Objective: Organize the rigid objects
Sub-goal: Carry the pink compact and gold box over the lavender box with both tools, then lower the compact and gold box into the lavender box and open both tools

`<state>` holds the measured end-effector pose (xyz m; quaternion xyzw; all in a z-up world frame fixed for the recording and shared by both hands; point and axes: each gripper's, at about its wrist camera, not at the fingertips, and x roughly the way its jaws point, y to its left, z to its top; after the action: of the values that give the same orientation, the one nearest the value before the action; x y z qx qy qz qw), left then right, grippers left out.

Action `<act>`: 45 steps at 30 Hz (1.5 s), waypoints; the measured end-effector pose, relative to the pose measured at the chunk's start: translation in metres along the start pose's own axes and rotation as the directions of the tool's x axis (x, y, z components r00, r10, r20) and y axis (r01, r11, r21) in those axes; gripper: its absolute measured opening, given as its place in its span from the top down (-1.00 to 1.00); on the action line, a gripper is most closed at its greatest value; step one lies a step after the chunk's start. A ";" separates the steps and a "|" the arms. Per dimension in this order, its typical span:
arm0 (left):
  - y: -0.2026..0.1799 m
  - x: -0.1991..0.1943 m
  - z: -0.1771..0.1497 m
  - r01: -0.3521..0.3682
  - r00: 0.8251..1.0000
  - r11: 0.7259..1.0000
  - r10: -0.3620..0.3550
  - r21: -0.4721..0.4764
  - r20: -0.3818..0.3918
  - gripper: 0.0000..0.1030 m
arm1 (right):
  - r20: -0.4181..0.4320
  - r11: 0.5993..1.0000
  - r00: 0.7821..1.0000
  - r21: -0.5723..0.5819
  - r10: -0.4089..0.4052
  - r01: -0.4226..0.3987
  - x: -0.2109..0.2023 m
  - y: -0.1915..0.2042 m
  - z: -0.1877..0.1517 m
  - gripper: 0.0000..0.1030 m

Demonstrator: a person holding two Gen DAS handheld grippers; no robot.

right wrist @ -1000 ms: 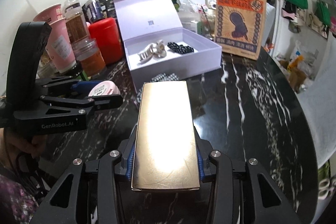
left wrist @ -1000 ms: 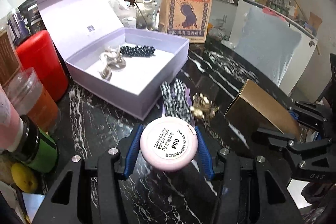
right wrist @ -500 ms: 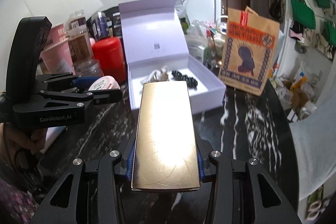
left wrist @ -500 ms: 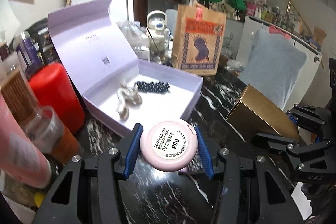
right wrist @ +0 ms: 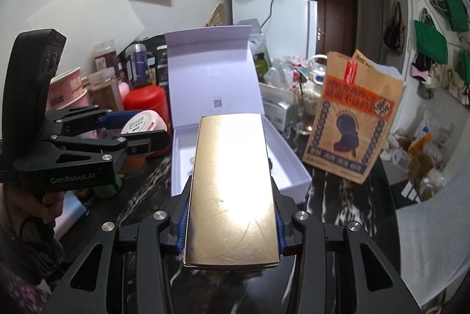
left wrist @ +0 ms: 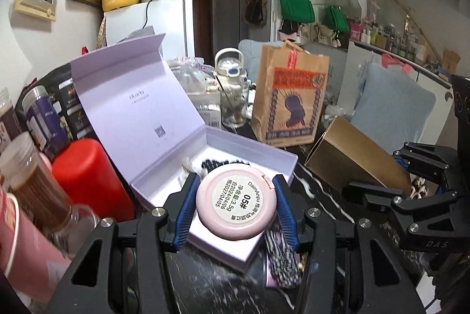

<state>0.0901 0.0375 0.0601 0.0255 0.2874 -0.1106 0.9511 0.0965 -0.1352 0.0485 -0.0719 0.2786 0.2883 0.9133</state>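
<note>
My left tongs (left wrist: pixel 236 208) grasp the pink compact (left wrist: pixel 236 200), my right tongs (right wrist: pixel 232 221) clench the gold box (right wrist: pixel 232 187); both hang before the open lilac box (left wrist: pixel 258 155) at frame centre, to go inside, I think.

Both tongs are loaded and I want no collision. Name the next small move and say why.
Probably lower the left tongs to set the pink compact into the open lilac box first; it hangs over the tray, while the right tongs grip the wider gold box.

Both tools now sit higher above the surface (left wrist: pixel 320 196): the pink compact (left wrist: pixel 236 201) and gold box (right wrist: pixel 232 187) overlap the lilac box (left wrist: pixel 258 155).
</note>
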 end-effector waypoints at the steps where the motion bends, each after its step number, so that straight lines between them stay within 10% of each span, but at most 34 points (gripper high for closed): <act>1: 0.001 0.002 0.003 -0.004 1.000 1.000 0.004 -0.002 0.006 0.03 | 0.004 1.000 1.000 -0.002 0.002 -0.002 0.002 -0.002 0.004 0.17; 26: 0.050 0.103 0.050 -0.144 0.989 0.986 0.142 -0.082 -0.029 0.03 | 0.032 0.998 0.998 -0.034 0.046 -0.045 0.103 -0.039 0.076 0.17; 45: 0.076 0.174 0.019 -0.177 0.959 0.979 0.149 -0.101 -0.240 0.03 | -0.123 0.996 0.989 -0.003 0.083 -0.084 0.179 -0.048 0.057 0.17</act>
<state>0.2590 0.0753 -0.0214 0.0037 0.3994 -0.0102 0.9167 0.2720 -0.0703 -0.0039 -0.0815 0.3356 0.3227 0.8812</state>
